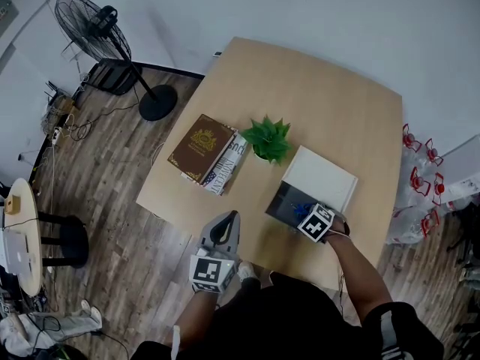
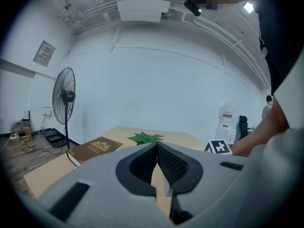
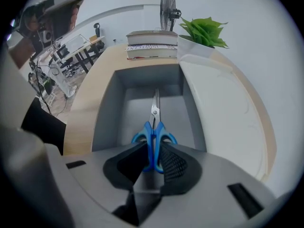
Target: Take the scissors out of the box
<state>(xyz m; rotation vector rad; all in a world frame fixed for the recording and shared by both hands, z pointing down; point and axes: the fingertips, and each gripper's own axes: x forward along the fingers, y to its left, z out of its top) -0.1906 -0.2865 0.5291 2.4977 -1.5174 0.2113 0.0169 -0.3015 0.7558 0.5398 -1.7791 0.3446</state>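
The scissors (image 3: 155, 109) have blue handles and lie lengthwise on the floor of the open grey box (image 3: 108, 109), blades pointing away. My right gripper (image 3: 153, 150) points steeply down into the box, shut on the blue handles, which sit pinched between its pads. In the head view the box (image 1: 279, 202) sits near the table's front right, with the right gripper (image 1: 310, 214) reaching into it and a bit of the blue scissors (image 1: 302, 208) showing. My left gripper (image 1: 227, 220) hovers at the table's front edge, left of the box. Its jaws are shut on nothing (image 2: 156, 145).
The box's white lid (image 1: 320, 177) lies open behind the box. A potted green plant (image 1: 268, 139) and a stack of books (image 1: 204, 151) stand at mid-table. A standing fan (image 1: 96, 27) and a small round side table (image 1: 21, 238) stand on the wooden floor to the left.
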